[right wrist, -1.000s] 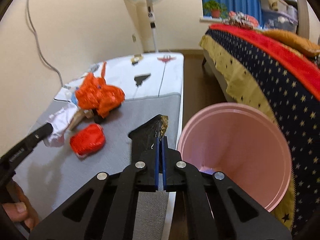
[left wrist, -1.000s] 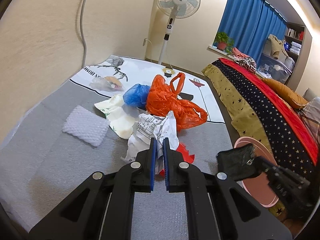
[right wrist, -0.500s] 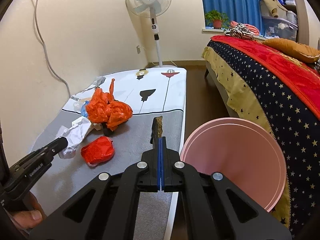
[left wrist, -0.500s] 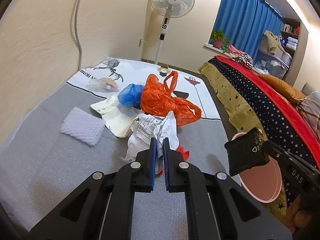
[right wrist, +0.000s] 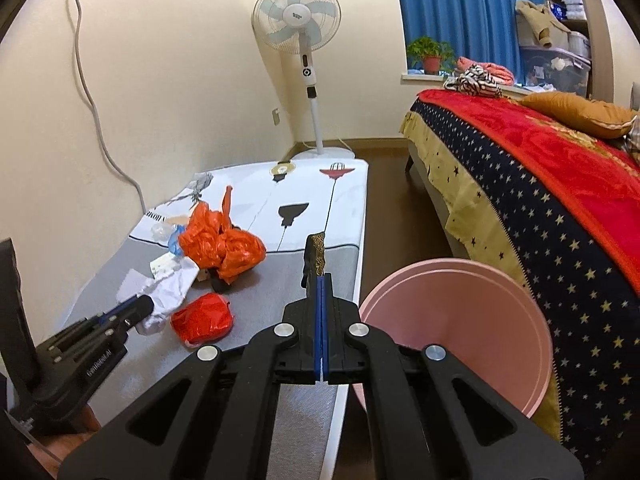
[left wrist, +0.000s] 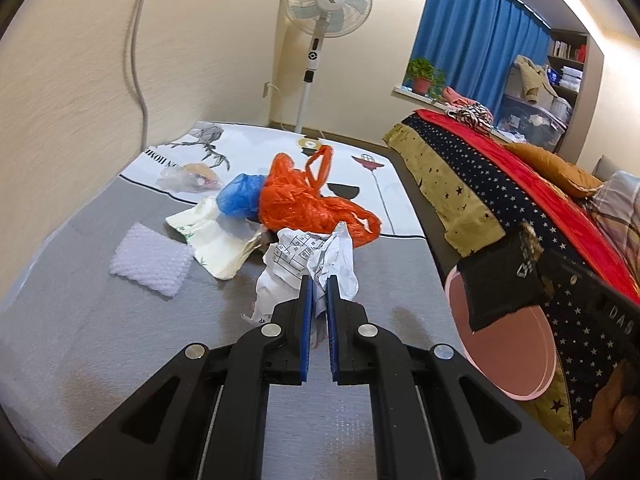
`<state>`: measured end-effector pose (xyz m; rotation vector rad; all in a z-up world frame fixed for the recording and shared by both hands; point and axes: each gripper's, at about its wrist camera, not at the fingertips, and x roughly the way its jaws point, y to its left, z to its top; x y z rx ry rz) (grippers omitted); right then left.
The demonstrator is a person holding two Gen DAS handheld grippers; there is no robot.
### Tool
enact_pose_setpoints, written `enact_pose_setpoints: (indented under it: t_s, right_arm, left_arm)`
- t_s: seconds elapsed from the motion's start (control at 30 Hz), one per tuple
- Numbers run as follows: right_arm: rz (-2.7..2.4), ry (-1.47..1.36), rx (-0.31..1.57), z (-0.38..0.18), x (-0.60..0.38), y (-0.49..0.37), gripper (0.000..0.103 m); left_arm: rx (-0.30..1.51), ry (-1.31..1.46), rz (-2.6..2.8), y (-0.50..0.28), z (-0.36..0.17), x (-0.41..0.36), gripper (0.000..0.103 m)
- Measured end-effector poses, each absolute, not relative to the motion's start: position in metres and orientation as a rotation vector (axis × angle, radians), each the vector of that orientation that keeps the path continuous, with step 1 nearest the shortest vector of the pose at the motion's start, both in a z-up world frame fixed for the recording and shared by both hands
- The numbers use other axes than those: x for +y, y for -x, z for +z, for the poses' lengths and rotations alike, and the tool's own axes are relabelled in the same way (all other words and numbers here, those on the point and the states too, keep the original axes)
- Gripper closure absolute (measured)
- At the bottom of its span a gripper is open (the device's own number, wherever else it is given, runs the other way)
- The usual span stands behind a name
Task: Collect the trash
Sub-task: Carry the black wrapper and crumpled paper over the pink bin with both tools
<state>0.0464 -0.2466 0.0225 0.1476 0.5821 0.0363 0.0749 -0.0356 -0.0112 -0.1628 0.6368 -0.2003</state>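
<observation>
Black wrapper (right wrist: 314, 258) — pinched, beside pink bin (right wrist: 460, 320)

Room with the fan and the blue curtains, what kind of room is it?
Most likely a bedroom: there is a bed with a starry blanket, a pillow on it, and a shelf with folded things.

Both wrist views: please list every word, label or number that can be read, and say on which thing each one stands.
"DAS": on the right gripper, rest hidden.
"GenRobot.AI", roughly: on the left gripper, small.
"HOME" upside down: on the white mat, rest cut off.
Grid print on the crumpled paper: too small.
Fan badge: blurred.
</observation>
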Motion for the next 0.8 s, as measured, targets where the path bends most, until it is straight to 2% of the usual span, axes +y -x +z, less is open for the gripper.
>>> enact_pose_setpoints:
  t_s: [0.57, 0.8]
  right_arm:
    - [-0.023, -0.129, 0.539, 0.074, -0.289, -0.036, 0.103]
    - [-0.06, -0.137, 0.531, 0.074, -0.311, -0.031, 0.103]
  left_arm:
    - [0.607, 0.13, -0.281, -0.071, 0.0, -0.068, 0.096]
    - [0.596, 0.091, -0.346, -0.07, 0.002, -0.095, 0.096]
